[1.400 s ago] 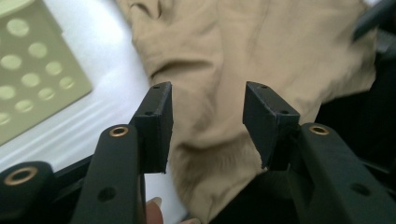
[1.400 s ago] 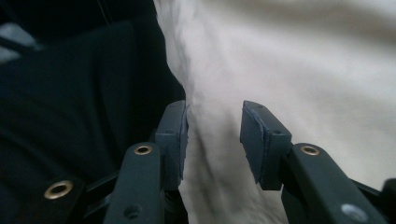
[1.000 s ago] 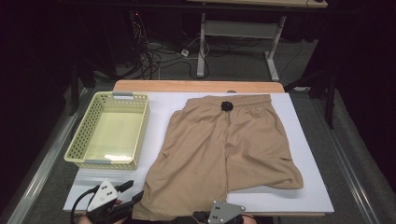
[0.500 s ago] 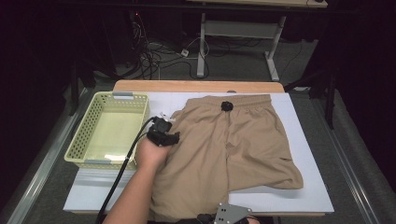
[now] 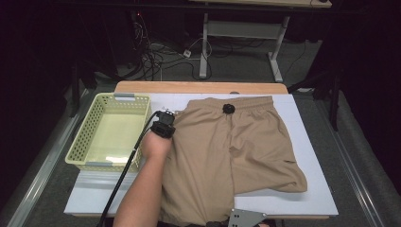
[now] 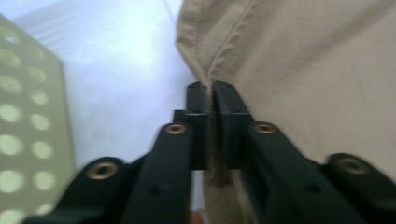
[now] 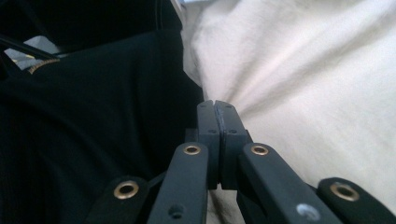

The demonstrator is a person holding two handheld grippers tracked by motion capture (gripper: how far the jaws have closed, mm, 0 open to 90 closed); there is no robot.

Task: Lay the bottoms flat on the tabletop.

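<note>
1. Now the tan shorts (image 5: 227,156) are seen spread flat on the white board (image 5: 312,142), waistband toward 12 o'clock and leg openings toward 6 o'clock.
2. At about 9 o'clock from the middle of the shorts, the left gripper (image 5: 164,124) is held over the upper left side edge of the garment, near its waistband corner.
3. In the left gripper view, the left gripper's (image 6: 212,88) jaws have just been closing and are seen pressed almost together, with a fold of the shorts' edge pinched between the pads.
4. The person's left forearm (image 5: 142,189) is stretched up from the 6 o'clock edge of the high view, with a black cable trailing beside it.
5. A yellow-green basket (image 5: 85,137) is set at 9 o'clock on the board, just beside the left gripper.
6. At 6 o'clock, the grey plate of the right gripper (image 5: 246,218) is seen at the lower hem of the shorts.
7. In the right gripper view, the right gripper's (image 7: 215,106) jaws are shown closed together on pale cloth of the shorts, with dark fabric at 9 o'clock.
8. A black button (image 5: 229,109) is seen at the middle of the waistband, at 12 o'clock.
</note>
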